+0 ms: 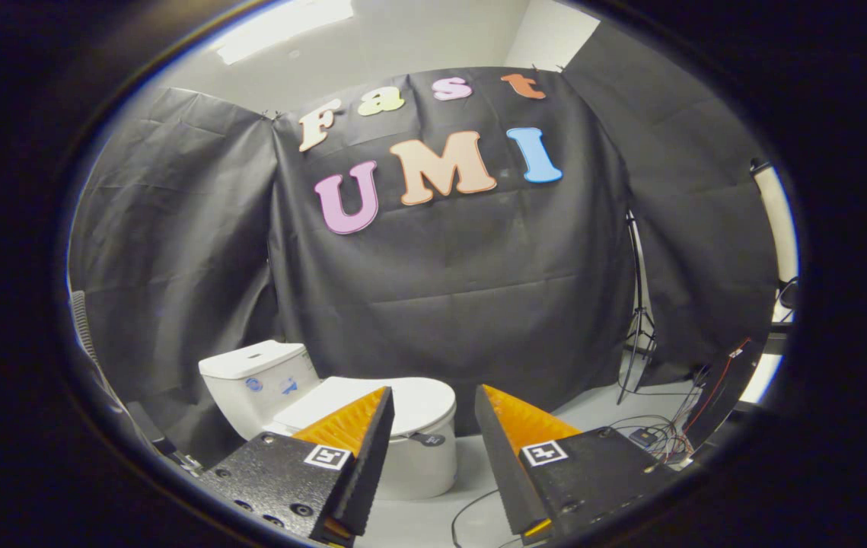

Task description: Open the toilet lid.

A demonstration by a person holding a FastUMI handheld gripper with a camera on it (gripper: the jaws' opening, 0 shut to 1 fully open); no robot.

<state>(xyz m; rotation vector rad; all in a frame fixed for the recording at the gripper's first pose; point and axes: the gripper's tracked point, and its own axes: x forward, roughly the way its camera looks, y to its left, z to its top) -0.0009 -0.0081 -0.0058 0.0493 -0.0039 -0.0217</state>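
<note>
A white toilet (418, 457) stands on the floor against the black cloth wall, its tank (258, 377) at the far left. Its lid (422, 399) lies flat and closed over the bowl, with a small dark tab (427, 439) sticking out at the front rim. My gripper (433, 396) is open, hovering short of the toilet with nothing between its fingers. The left finger (357, 426) overlaps the near part of the lid in the view; the right finger (513, 434) sits off to the toilet's right.
A light stand (639, 320) rises beyond the right finger by the cloth wall. Tangled cables and a small device (654, 438) lie on the grey floor (593, 403) to the right. A ribbed hose (87, 335) runs down beyond the tank's left side.
</note>
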